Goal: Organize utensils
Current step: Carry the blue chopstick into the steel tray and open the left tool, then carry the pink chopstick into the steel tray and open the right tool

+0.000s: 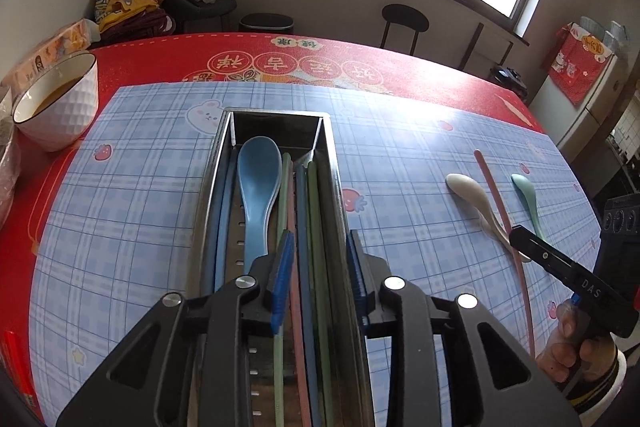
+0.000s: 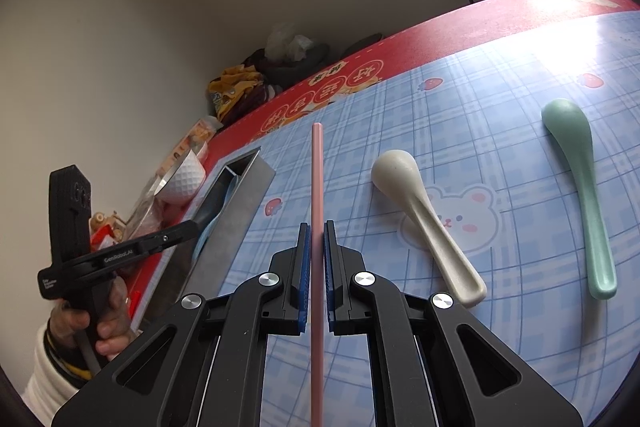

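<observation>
A steel utensil tray [image 1: 335,163] lies lengthwise on the plaid mat and holds a blue spoon [image 1: 256,187] and several green, blue and pink chopsticks. My left gripper [image 1: 320,235] hovers open over the tray's near half, its pads apart from the chopsticks below. To the right, my right gripper [image 2: 317,227] is shut on a pink chopstick [image 2: 317,167] about halfway along it. A white spoon [image 2: 424,223] and a green spoon [image 2: 580,187] lie face down on the mat right of that chopstick. The left gripper [image 2: 192,227] also shows above the tray [image 2: 240,211].
A white bowl [image 1: 60,107] of brown liquid stands at the mat's far left corner, with packets beside it. The blue plaid mat [image 1: 120,207] covers a red tablecloth. A black stool [image 1: 404,23] and a chair piled with clothes stand beyond the table.
</observation>
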`<control>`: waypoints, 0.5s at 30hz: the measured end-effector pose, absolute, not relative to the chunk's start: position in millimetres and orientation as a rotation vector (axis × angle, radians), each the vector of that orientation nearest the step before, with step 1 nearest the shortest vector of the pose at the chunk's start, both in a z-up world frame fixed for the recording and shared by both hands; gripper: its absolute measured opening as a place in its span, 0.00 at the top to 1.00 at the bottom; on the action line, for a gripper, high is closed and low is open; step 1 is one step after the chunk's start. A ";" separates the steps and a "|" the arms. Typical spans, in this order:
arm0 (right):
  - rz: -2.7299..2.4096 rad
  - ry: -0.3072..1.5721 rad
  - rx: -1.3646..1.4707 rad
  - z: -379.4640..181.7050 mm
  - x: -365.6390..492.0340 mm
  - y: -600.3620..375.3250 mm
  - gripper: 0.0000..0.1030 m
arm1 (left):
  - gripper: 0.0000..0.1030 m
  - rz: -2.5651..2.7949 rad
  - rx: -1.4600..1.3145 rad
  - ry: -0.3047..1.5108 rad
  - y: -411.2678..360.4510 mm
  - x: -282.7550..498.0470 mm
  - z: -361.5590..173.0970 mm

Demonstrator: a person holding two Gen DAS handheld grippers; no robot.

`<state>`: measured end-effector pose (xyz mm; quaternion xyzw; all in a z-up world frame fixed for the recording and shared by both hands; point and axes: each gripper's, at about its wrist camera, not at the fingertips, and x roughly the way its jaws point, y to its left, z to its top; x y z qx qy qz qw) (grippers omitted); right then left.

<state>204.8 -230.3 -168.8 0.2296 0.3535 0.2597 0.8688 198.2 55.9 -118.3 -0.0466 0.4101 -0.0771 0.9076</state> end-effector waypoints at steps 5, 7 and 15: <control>0.547 0.740 0.473 -169.6 205.2 -227.8 0.94 | 0.29 -0.085 0.072 0.698 56.4 165.3 -106.8; 0.552 0.739 0.469 -169.9 205.2 -226.4 0.94 | 0.14 -0.084 0.087 0.649 64.8 156.1 -105.3; 0.518 0.718 0.445 -168.3 201.0 -224.6 0.94 | 0.06 -0.092 0.015 0.550 105.1 142.6 -111.5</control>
